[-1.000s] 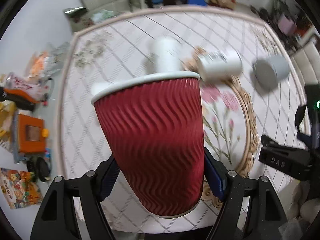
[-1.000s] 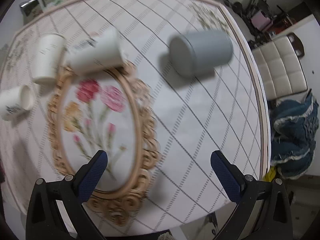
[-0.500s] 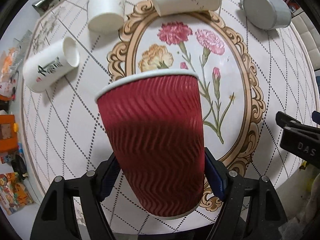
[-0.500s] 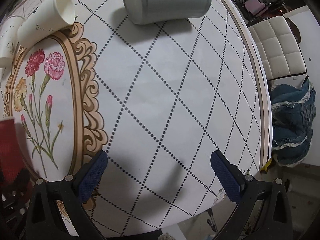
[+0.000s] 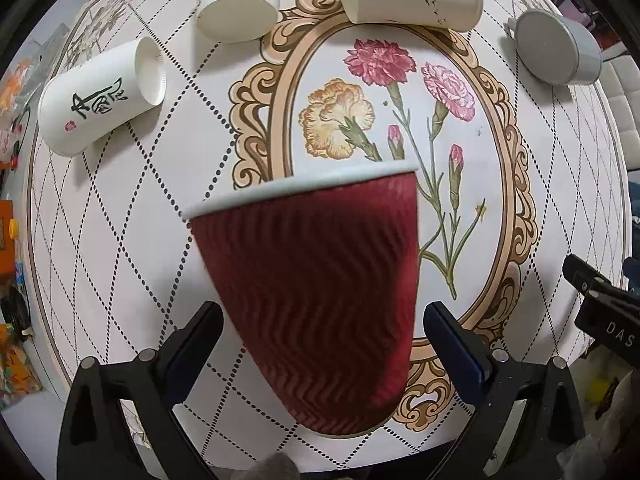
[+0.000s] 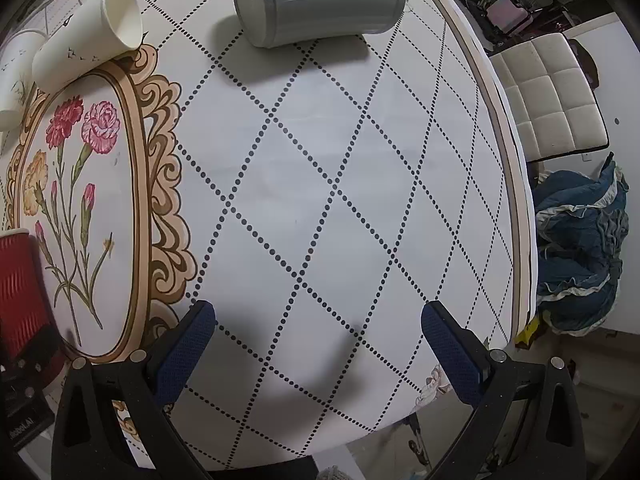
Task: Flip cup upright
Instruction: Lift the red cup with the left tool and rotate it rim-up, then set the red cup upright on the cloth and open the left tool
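We count one red cup (image 5: 312,300) upright between our left gripper's (image 5: 320,332) released fingers, three white cups (image 5: 96,96) and one grey cup (image 6: 316,0) toppled on the floral table (image 6: 340,200). Right gripper (image 6: 320,332) spread, empty; chair (image 6: 548,96) beyond.

Both grippers over table, jaws spread.
Left gripper (image 5: 320,320): blue pads (image 5: 452,340) stand apart on either side of red cup (image 5: 312,292), gaps visible. Right gripper (image 6: 318,328): jaws wide, nothing between, angled down.

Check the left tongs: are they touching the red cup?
Apart. The left wrist view shows strips of tablecloth between the red cup and both sides of the left tongs, which stand open around it.
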`<state>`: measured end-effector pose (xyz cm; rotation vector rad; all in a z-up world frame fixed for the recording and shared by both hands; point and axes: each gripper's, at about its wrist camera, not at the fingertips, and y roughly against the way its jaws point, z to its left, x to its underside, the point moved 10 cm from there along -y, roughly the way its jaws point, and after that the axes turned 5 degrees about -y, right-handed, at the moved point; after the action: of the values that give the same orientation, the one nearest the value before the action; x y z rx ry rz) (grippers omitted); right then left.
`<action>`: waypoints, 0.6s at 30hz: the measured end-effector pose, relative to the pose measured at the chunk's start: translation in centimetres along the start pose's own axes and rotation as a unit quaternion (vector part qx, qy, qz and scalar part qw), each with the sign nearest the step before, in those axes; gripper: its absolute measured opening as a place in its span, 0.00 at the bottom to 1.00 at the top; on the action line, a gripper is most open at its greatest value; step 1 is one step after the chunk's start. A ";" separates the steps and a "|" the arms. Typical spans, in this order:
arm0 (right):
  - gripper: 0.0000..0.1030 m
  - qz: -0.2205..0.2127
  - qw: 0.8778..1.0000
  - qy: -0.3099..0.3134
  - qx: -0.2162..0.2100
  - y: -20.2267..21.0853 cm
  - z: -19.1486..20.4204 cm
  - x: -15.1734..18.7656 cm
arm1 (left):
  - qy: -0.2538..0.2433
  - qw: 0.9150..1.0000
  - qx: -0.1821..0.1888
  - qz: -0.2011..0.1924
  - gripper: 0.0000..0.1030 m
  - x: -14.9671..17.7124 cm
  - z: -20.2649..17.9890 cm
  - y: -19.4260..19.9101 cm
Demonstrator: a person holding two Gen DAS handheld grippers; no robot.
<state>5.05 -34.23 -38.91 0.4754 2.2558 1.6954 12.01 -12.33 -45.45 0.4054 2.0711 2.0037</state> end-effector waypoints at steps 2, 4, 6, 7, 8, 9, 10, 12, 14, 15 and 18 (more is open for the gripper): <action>1.00 0.000 1.000 0.002 0.001 0.1 0.2 0.2 | 0.006 1.000 0.003 -0.001 0.99 0.1 0.7 0.0; 1.00 0.000 1.000 0.003 0.000 0.1 0.2 0.3 | 0.011 1.000 0.005 -0.001 0.99 0.4 1.0 0.3; 1.00 -0.001 1.000 0.003 -0.002 0.2 0.2 0.4 | 0.018 1.000 0.009 -0.004 0.99 0.7 1.4 1.0; 1.00 -0.002 1.000 0.003 -0.003 0.4 0.3 0.5 | 0.023 1.000 0.012 -0.009 0.99 0.9 1.7 1.5; 1.00 -0.004 1.000 0.002 -0.003 0.4 0.3 0.6 | 0.026 1.000 0.012 -0.012 0.99 1.0 2.1 2.0; 1.00 -0.004 1.000 0.002 -0.005 0.5 0.3 0.7 | 0.030 0.999 0.010 -0.020 0.99 1.1 2.3 3.0; 1.00 -0.005 1.000 0.001 -0.006 0.6 0.4 0.8 | 0.036 0.999 0.006 -0.031 0.99 1.2 2.9 4.0; 1.00 -0.007 1.000 -0.001 -0.013 0.9 0.6 1.1 | 0.050 0.997 -0.008 -0.051 0.99 1.4 4.2 6.1; 1.00 -0.011 1.000 0.000 -0.018 1.3 0.8 1.3 | 0.070 0.994 -0.033 -0.074 0.99 1.9 6.3 8.2; 1.00 -0.012 1.000 0.002 -0.022 1.5 1.0 1.4 | 0.080 0.992 -0.047 -0.084 0.99 2.2 7.4 9.1; 1.00 -0.018 0.999 0.012 -0.037 2.5 2.0 1.7 | 0.110 0.985 -0.088 -0.102 0.99 3.4 10.8 11.3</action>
<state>4.61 -31.14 -37.06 0.3963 2.1962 1.7688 13.03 -0.72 -34.48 -0.0632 1.9400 2.1619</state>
